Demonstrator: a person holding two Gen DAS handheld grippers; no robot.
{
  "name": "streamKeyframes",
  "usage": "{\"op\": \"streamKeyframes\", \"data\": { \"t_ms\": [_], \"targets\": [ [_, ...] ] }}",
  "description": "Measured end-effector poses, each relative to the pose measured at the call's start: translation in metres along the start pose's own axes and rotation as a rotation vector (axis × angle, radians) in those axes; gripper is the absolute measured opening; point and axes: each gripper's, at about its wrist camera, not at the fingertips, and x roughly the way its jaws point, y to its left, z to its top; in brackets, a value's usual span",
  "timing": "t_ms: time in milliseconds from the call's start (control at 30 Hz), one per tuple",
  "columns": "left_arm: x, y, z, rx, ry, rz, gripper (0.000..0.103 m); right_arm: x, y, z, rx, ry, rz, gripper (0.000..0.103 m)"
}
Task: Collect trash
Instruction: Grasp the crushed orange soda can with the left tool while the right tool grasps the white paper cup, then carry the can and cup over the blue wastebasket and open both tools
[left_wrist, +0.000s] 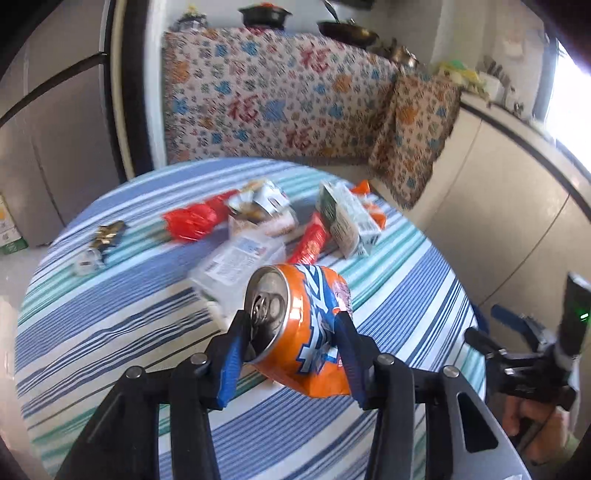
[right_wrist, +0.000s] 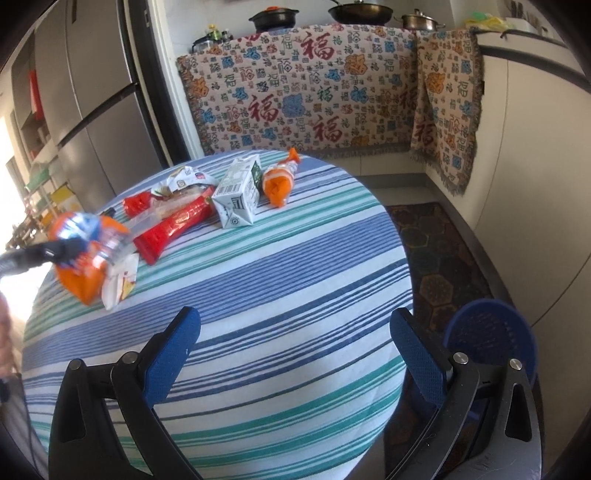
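The left gripper (left_wrist: 291, 332) was clamped on a crushed orange soda can (left_wrist: 295, 325), one blue pad against the rim at the lid end and the other pressed into the printed side wall. From the right wrist view the can looked lifted clear of the striped table (right_wrist: 280, 295), though blur made the gap hard to judge. The can appeared empty, its tab already pulled, so it would likely weigh very little. Its thin metal was already dented and would give further under pressure; a light squeeze probably sufficed. The painted surface looked slick, and the grip sat skewed across the can, so it might pivot between the pads if swung quickly. A hold across the middle of the body, away from the hard lid rim, seemed the steadier choice.

The right gripper (right_wrist: 295, 350) hung above the near part of the table with its jaws spread wide and nothing between them. A blue mesh bin (right_wrist: 491, 339) stood just past the table's edge on that side and was probably the place for the rubbish.

More litter lay farther across the table: a white and green drink carton (right_wrist: 238, 192), a long red wrapper (right_wrist: 173, 229), an orange packet (right_wrist: 280, 182) and crumpled foil wrappers (right_wrist: 184, 181). The carton looked stiff enough to take by its flat sides; the wrappers looked limp and crinkly, best pinched at a bunched end.
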Motion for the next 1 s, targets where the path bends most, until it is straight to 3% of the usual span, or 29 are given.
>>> {"op": "streamKeyframes", "data": {
  "t_ms": [167,267,367,500,667,700,733,1000],
  "targets": [
    [-0.053,0.043,-0.018,-0.09,-0.053,0.11,0.047,0.007,0.031,-0.002,-0.049,0.047,0.098,0.102],
    [-0.059,0.069,-0.035,-0.128,-0.039,0.174,0.047,0.015,0.068,-0.003,-0.112,0.084,0.211,0.102],
    [-0.057,0.086,-0.052,-0.174,-0.007,0.181,0.047,0.027,0.117,0.003,-0.193,0.119,0.302,0.1],
    [-0.055,0.091,-0.06,-0.189,-0.003,0.195,0.047,0.053,0.183,0.017,-0.326,0.16,0.359,0.085],
    [-0.053,0.092,-0.063,-0.202,0.004,0.181,0.047,0.091,0.225,0.027,-0.393,0.23,0.328,0.064],
    [-0.052,0.091,-0.063,-0.203,0.005,0.176,0.047,0.096,0.228,0.028,-0.401,0.241,0.318,0.041],
    [-0.052,0.09,-0.063,-0.203,0.005,0.173,0.047,0.101,0.229,0.027,-0.406,0.258,0.314,0.005],
    [-0.053,0.067,-0.067,-0.165,0.006,0.14,0.047,0.053,0.187,0.027,-0.276,0.264,0.387,0.004]
  ]
}}
